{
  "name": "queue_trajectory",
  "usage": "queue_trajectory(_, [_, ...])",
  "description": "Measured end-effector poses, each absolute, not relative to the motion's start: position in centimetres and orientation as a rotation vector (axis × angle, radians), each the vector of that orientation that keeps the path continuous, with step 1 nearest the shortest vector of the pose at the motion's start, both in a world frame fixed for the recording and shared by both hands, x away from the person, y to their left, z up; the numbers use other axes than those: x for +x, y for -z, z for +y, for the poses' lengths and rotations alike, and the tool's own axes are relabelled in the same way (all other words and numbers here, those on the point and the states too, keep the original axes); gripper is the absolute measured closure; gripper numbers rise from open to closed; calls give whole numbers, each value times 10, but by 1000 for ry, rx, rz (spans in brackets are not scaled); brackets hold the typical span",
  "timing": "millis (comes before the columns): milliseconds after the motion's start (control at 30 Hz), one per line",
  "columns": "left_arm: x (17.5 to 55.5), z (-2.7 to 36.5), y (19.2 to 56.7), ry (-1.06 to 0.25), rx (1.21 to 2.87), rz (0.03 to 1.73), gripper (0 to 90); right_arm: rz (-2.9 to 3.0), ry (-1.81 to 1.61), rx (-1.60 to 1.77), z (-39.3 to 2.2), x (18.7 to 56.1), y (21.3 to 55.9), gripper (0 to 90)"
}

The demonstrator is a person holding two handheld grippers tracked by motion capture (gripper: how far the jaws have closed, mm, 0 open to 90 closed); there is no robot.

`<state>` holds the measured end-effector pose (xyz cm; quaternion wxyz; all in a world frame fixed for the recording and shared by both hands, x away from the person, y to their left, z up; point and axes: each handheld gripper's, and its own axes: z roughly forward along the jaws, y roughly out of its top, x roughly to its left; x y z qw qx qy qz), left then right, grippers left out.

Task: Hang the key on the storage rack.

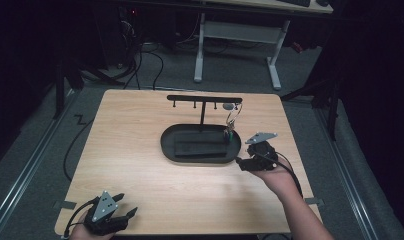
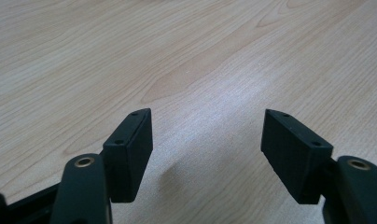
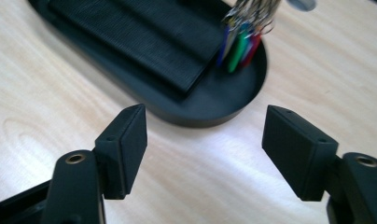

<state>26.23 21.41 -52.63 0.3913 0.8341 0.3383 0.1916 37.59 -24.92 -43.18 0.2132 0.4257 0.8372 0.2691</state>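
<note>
Black oval tray (image 1: pixel 170 145) sits mid-table w/ keys (image 1: pixel 229 131) hanging off the rack (image 1: pixel 204 98) at its right end. Right gripper (image 1: pixel 240 162) just beside it, jaws wide, nothing between; left gripper (image 1: pixel 126 206) near-left corner, also wide.

Premises: a dim lab or test room. Evidence: grey carpet floor (image 1: pixel 35 150), loose cables (image 1: pixel 140 65) trailing across it, white-legged desk (image 1: pixel 240 35) behind, one bare wooden table (image 1: pixel 140 165) under fixed lighting.

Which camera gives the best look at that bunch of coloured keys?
The right gripper view: the keys are close, with blue, green and red tags hanging over the black tray. The high view shows them small, dangling from the rack. The left gripper view looks at the table.
</note>
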Motion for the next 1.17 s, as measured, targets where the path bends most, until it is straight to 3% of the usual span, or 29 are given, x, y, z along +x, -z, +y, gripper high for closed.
queue_trajectory(533, [261,213,527,-480,2121,827,346,2193,-1082,1231,-256,293,501,204])
queue_trajectory(600, [261,213,526,-482,2122,824,346,2064,-1142,1265,-262,274,512,232])
queue_trajectory(700, [260,212,525,-484,2118,816,346,2006,-1211,1286,-269,261,506,199])
queue_trajectory(1167, [261,217,527,-478,2115,824,346,2045,-1162,1311,-265,270,516,196])
